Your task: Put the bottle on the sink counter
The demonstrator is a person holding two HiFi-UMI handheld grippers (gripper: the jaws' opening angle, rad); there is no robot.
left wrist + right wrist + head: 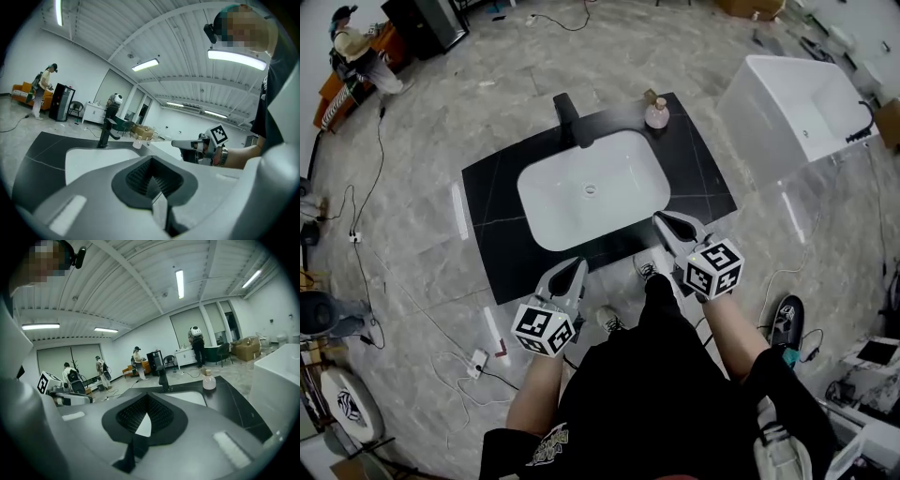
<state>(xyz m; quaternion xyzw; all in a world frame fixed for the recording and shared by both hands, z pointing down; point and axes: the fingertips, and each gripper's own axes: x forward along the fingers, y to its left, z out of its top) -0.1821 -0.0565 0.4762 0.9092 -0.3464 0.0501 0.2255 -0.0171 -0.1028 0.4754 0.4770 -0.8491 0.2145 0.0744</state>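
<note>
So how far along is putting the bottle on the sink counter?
Looks done: the bottle stands upright on the counter, far right corner. In hand: nothing, the left gripper and right gripper are both shut and empty near the front edge. Left: nothing apparent.

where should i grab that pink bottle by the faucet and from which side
Probably the round pink body of the bottle, just under the narrow neck, jaws level. It stands upright at the back right corner of the counter, so come from the front with the right gripper, which is nearer.
</note>
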